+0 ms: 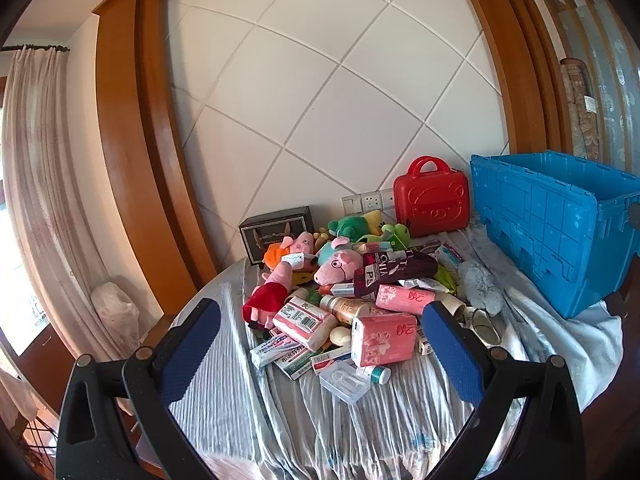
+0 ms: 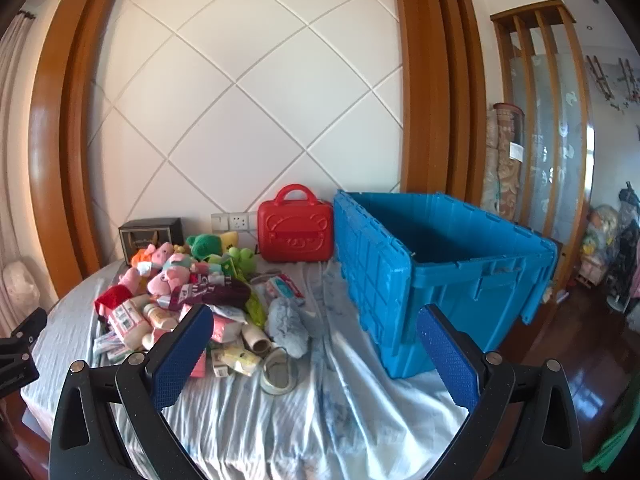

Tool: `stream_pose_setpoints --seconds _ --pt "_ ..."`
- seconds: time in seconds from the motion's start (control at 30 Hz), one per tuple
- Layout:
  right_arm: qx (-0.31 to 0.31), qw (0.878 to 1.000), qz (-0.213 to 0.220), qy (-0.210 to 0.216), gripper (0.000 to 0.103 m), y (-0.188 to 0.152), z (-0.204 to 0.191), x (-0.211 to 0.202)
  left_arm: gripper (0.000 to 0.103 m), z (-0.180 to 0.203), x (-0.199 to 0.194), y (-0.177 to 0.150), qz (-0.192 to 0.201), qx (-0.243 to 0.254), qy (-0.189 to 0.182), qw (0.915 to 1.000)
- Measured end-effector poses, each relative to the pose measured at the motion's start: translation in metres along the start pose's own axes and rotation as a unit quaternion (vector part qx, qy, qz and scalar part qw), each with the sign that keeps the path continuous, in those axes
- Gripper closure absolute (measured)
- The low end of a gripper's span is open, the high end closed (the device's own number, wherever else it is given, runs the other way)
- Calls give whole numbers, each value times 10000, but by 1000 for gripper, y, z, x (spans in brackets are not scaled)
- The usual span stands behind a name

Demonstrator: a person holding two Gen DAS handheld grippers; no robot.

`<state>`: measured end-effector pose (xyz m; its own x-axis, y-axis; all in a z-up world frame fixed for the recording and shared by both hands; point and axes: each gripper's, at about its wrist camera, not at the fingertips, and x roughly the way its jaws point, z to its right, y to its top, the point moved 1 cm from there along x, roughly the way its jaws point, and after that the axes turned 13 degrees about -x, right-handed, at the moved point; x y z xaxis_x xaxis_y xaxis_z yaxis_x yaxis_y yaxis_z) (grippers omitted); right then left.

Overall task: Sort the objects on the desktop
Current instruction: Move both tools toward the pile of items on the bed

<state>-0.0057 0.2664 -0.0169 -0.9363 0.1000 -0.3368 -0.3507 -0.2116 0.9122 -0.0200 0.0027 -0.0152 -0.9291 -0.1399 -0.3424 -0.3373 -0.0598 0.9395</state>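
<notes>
A white wall with diagonal seams, framed in curved orange-brown wood, stands behind a round counter point(image 2: 280, 420) draped in a wrinkled pale blue-and-white cloth. A heap of small things point(image 1: 344, 292) sits on the far left part of the counter: pink pig soft toys point(image 1: 334, 266), green frog soft toys point(image 1: 352, 226), pink tissue packs point(image 1: 384, 340), flat medicine boxes, a small beige bottle, a dark maroon sock with white letters point(image 1: 394, 270) and a clear plastic case point(image 1: 346, 382) at the near edge. A grey-blue fluffy toy point(image 2: 286, 330) and a roll of tape lie just beside the heap on its right. Behind the heap stand a dark box and a small red hard case with a handle point(image 2: 295, 228), against the wall.

A large blue plastic crate with its hinged lid flaps hanging open point(image 2: 444, 276) stands to the right, well apart from the heap. The part of its inside that shows looks bare.

The left claw point(image 1: 322, 350) is released, its blue-padded fingers spread wide and empty, aimed at the heap. The right claw point(image 2: 316, 354) is likewise spread and empty, pointing between the heap and the crate.

Judging by this, sorting has barely begun: the pile looks whole, and nearly everything remains to be moved.
</notes>
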Motion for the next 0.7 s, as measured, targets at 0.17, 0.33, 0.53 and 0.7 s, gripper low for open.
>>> stream_pose_setpoints --seconds 0.17,0.33,0.53,0.7 --pt "-97 9998 29 145 0 0 0 5 1 4 2 -2 -21 -70 101 9999" --pt "-247 9989 104 372 0 -3 5 12 1 11 8 -7 -96 -116 254 9996" --pt "-482 9951 6 867 0 -19 -8 38 1 -2 27 -34 -407 -90 504 9979" --pt "-734 9905 -141 1153 0 -27 -39 67 1 -27 61 -54 -649 -198 612 9958"
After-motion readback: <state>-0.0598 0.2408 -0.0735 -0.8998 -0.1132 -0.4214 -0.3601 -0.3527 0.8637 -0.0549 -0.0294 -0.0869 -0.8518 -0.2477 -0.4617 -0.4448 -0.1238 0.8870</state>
